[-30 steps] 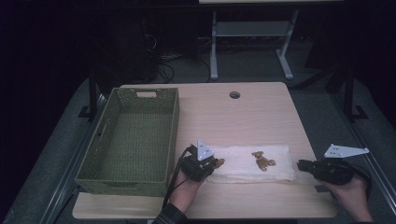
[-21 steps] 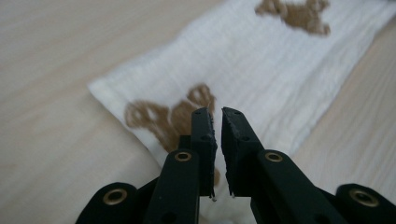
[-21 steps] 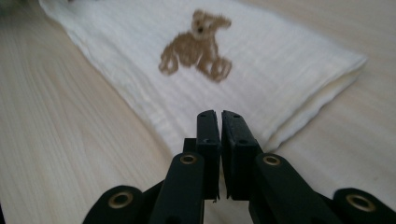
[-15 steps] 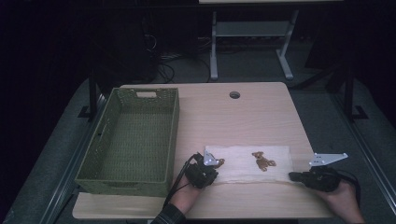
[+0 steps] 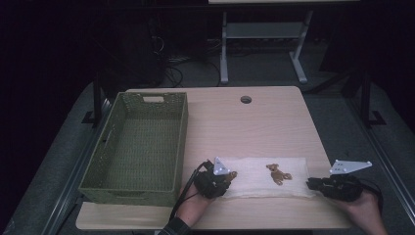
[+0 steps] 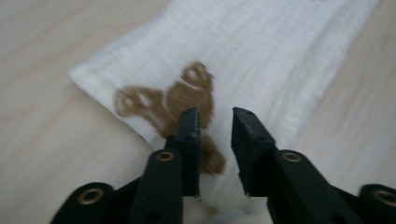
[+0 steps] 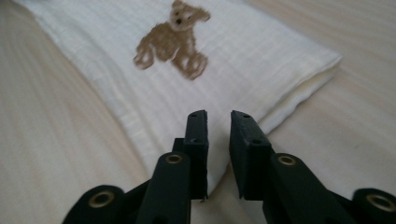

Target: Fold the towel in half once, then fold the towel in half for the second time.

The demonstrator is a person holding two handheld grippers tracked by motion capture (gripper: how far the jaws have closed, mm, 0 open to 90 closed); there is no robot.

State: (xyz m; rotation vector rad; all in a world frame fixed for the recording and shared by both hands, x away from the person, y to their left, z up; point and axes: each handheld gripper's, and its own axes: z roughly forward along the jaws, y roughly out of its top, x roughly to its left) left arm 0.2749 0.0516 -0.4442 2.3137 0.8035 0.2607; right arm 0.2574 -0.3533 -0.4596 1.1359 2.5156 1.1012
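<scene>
**Both grippers at the ends of the folded cloth**

A white cloth [image 5: 266, 176] lies folded into a long strip near the front edge of the bench [image 5: 254, 122], toward its front right corner. Two brown teddy bears are printed on it — one bear [image 5: 278, 174] near the middle of the strip, the other bear [image 6: 170, 100] at its left end.

The left gripper [image 5: 221, 182] sits at the left end of the cloth, held in the person's left hand [image 5: 193, 208]. In the left gripper view its fingers [image 6: 189, 140] stand a little apart just over the bear print; they have just been opening, and the cloth lies below the gap, not pinched.

The right gripper [image 5: 313, 183] rests at the right end of the strip, held in the right hand [image 5: 364, 210]. In the right gripper view its fingers [image 7: 196, 140] are likewise slightly apart and have just been opening — the near corner of the cloth lies under them, with nothing clamped between the pads.

A green woven basket [image 5: 181, 142] stands along the left edge of the bench, just beside the left gripper.
</scene>
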